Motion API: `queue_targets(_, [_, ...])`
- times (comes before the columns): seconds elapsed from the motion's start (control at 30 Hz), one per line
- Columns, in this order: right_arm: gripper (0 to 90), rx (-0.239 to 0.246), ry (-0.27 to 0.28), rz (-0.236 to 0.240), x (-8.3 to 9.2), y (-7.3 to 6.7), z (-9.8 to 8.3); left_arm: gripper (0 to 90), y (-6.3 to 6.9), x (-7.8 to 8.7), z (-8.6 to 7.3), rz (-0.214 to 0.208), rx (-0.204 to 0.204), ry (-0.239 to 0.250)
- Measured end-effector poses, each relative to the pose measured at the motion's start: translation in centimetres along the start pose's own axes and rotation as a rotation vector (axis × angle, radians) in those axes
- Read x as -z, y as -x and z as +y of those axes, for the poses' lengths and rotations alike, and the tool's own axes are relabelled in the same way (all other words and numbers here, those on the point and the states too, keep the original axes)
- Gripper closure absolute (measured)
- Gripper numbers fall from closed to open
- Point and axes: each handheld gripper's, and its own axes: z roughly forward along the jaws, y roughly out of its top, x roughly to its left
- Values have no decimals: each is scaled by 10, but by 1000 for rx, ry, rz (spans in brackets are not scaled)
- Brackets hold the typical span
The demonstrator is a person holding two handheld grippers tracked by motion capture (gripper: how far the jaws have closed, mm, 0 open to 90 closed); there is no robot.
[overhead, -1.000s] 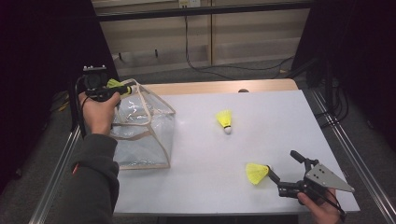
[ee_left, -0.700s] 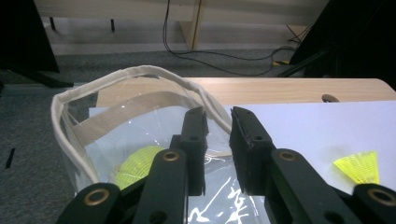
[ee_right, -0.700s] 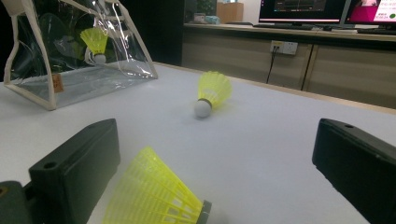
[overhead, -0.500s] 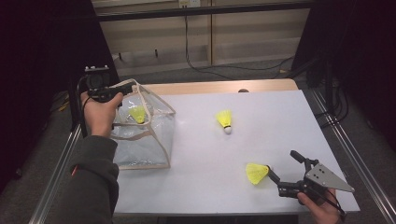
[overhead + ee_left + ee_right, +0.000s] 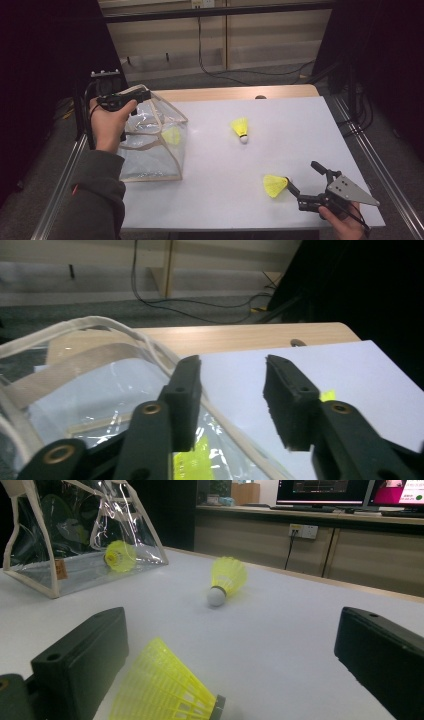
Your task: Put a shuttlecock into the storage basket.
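With one shuttlecock (image 5: 172, 135) dropped in the bag (image 5: 150, 150), the left gripper (image 5: 230, 405), jaws just parting, hangs empty; the right gripper (image 5: 235, 660), jaws apart, must close on the near shuttlecock (image 5: 162, 690).

On the white table (image 5: 300, 150) a clear plastic bag (image 5: 150, 145) stands at the left, with one yellow shuttlecock (image 5: 171, 135) lying inside it. The left gripper (image 5: 131, 96) hovers over the bag's open top; its jaws have just been opening, with nothing between them. A second shuttlecock (image 5: 240, 128) lies mid-table (cork end towards the person). The right gripper (image 5: 302, 181) rests near the front edge, jaws apart, one touching a third shuttlecock (image 5: 275, 185).
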Motion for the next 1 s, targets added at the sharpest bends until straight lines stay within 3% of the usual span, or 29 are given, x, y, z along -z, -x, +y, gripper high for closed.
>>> queue_targets(0.63, [8,2,-4,2,0,0,0,384,30,2,-1,-121,-59,-27])
queue_targets(1.0, [8,3,-3,7,-1,-1,0,301,53,0,-2,-187,-97,-32])
